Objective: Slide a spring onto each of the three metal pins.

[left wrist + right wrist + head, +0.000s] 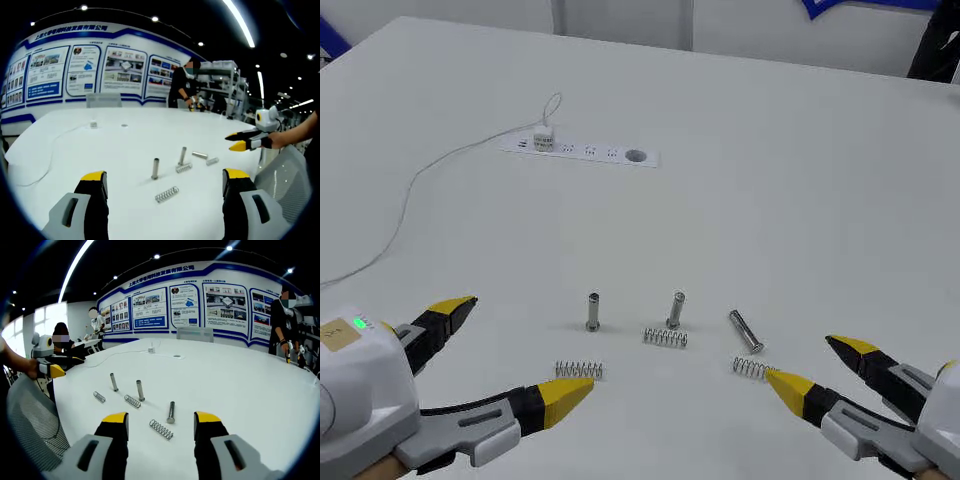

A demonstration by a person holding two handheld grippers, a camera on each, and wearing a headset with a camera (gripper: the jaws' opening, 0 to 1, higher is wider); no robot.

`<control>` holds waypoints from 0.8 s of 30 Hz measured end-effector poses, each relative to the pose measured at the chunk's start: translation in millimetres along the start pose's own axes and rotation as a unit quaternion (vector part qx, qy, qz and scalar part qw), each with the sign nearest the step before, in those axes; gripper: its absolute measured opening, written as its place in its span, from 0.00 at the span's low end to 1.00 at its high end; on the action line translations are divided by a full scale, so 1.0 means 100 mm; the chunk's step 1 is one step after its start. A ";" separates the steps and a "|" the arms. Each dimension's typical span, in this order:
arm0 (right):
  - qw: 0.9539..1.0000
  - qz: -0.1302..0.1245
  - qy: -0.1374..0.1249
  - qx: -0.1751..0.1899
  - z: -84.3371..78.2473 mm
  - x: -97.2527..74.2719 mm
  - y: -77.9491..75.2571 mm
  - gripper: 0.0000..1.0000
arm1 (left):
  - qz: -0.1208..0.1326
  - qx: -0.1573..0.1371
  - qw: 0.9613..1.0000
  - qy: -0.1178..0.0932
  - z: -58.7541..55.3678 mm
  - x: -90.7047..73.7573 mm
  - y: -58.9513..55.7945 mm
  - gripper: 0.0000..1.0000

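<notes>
- At the bottom left of the head view, the left gripper (518, 347) hovers over the white table (800, 200). It points toward 2 o'clock, its yellow-and-black jaws spread wide with nothing between them.
- At 3 o'clock from it, just beside the nearer jaw tip, the left spring (579, 369) lies flat, a short wire coil. In the left gripper view it sits ahead between the jaws.
- At 12 o'clock from that coil, the left pin (593, 311) stands upright, a smooth metal cylinder.
- Further right, the middle pin (676, 309) stands with a slight lean. The middle spring (665, 337) lies across its foot at 6 o'clock.
- Next, the right pin (746, 331) lies on its side, pointing toward 5 o'clock. The right spring (752, 368) lies flat just below it.
- At the bottom right, the right gripper (810, 362) points toward 10 o'clock, its jaws wide apart and empty. The right spring lies just off its nearer yellow tip.
</notes>
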State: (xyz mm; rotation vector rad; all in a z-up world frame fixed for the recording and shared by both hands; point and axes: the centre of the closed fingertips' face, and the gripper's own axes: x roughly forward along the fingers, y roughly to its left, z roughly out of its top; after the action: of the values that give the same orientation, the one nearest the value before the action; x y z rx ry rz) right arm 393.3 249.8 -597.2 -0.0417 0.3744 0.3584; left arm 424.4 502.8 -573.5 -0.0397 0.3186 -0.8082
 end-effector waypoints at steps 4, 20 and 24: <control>1.000 -0.001 0.005 0.001 -0.01 -0.01 -0.02 0.51 | -0.006 0.008 1.000 0.009 -0.04 0.01 -0.04 0.97; 0.999 -0.022 0.023 -0.007 0.05 0.11 -0.28 0.43 | -0.010 0.010 1.000 0.011 -0.05 0.02 -0.03 0.96; 0.999 -0.015 0.031 -0.015 0.07 0.21 -0.25 0.41 | -0.011 0.011 1.000 0.012 -0.05 0.03 -0.03 0.95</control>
State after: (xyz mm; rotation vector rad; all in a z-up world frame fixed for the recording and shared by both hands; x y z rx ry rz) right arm 422.5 233.6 -599.0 -0.0872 0.4285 0.3329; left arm 422.5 499.5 -579.0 -0.0128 0.3330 -0.8353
